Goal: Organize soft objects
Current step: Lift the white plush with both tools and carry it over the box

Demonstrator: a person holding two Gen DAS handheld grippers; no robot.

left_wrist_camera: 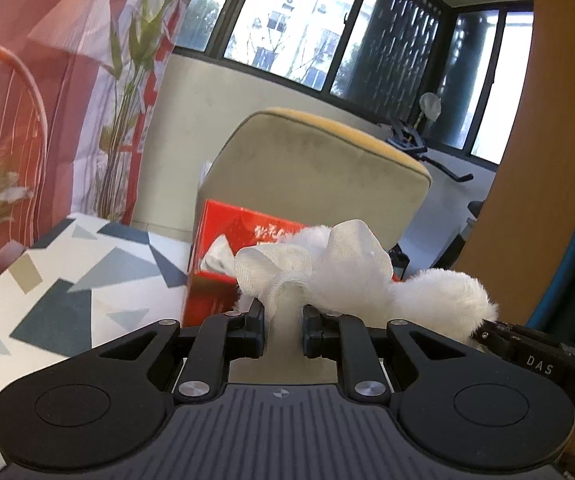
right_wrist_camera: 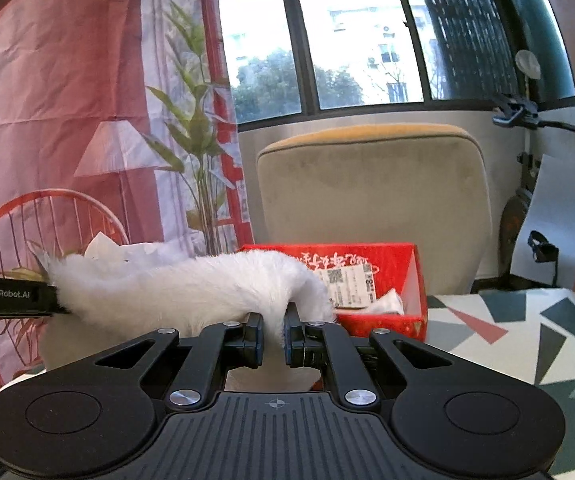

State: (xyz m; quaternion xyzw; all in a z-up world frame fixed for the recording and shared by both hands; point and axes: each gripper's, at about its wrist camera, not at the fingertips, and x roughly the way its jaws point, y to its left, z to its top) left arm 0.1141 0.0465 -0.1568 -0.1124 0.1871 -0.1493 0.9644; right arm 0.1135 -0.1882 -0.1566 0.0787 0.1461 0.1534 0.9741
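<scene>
The left hand-held gripper (left_wrist_camera: 283,312) pinches a white woven ribbon on the white fluffy soft object (left_wrist_camera: 371,280), its jaws narrowed but with a gap showing between them. The right hand-held gripper (right_wrist_camera: 274,326) is clamped on a fluffy end of the same object, jaws nearly together. The object hangs between the 2, above the patterned table (left_wrist_camera: 67,292), in front of the red box (right_wrist_camera: 387,276) at the table's far edge by the chair (right_wrist_camera: 371,188).

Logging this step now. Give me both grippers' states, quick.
Left gripper: closed on the white fluffy cloth.
Right gripper: closed on the same cloth's other end.
</scene>
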